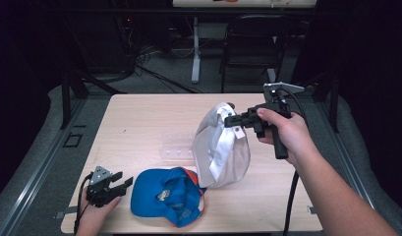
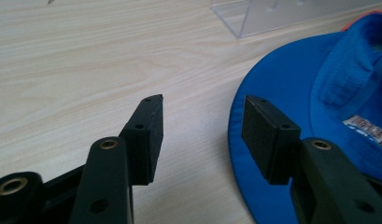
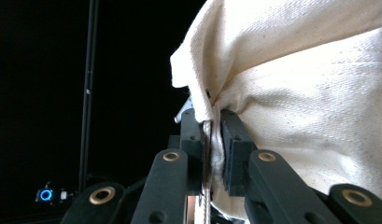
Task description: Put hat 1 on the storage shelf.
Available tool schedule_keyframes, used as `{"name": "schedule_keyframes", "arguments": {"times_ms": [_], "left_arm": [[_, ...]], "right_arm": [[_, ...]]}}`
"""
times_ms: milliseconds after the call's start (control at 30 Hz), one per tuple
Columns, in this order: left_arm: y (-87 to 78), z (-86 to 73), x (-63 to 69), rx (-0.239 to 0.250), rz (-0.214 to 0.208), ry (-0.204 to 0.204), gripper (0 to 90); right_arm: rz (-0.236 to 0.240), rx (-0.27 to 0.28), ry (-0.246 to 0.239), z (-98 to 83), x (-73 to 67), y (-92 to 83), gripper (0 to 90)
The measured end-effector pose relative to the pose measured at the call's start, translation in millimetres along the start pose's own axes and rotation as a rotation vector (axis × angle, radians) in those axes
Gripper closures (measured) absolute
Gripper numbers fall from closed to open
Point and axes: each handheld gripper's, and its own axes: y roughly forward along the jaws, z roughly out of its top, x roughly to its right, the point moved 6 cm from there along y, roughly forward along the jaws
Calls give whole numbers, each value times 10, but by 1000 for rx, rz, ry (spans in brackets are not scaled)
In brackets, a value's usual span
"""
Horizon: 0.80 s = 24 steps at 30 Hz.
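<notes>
A white cap (image 1: 220,147) hangs above the wooden table (image 1: 139,123), lifted by its rim. My right gripper (image 1: 231,119) is shut on that rim; in the right gripper view the cream cloth (image 3: 296,107) is pinched flat between the pads at my right gripper (image 3: 212,144). A blue cap with orange trim (image 1: 166,195) lies on the table near the front edge. My left gripper (image 1: 121,181) rests low at the front left, open, just left of the blue cap. In the left gripper view the blue cap's brim (image 2: 272,84) lies beside my left gripper (image 2: 202,123), with nothing between the pads.
A clear plastic stand (image 1: 178,146) sits mid-table behind the blue cap, also seen as a clear plastic stand (image 2: 277,16) at the top of the left gripper view. A black chair (image 1: 252,44) and a white table leg (image 1: 195,49) stand beyond the far edge.
</notes>
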Motion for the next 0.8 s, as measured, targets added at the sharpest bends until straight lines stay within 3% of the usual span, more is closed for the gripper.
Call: {"name": "schedule_keyframes", "arguments": {"times_ms": [100, 233, 400, 433, 467, 533, 567, 633, 800], "left_arm": [[-13, 40, 47, 26, -5, 22, 494], [-71, 188, 193, 53, -51, 57, 523], [-160, 499, 563, 102, -96, 176, 530], [-160, 499, 563, 102, -96, 176, 530], [-163, 613, 672, 117, -103, 213, 528], [-158, 670, 725, 126, -116, 223, 525], [-157, 779, 816, 133, -122, 254, 525], [-151, 830, 860, 142, -124, 264, 520], [-124, 1046, 1135, 154, -163, 331, 479]], "right_arm": [[9, 11, 3, 49, -37, 45, 817], [22, 22, 2, 136, -69, 101, 817], [40, 32, 3, 248, -131, 202, 817], [40, 32, 3, 248, -131, 202, 817], [47, 36, 3, 291, -153, 230, 817], [50, 40, 4, 333, -178, 259, 817], [50, 50, 7, 358, -192, 274, 817], [58, 56, 6, 400, -210, 299, 817], [60, 66, 9, 486, -234, 391, 817]]}}
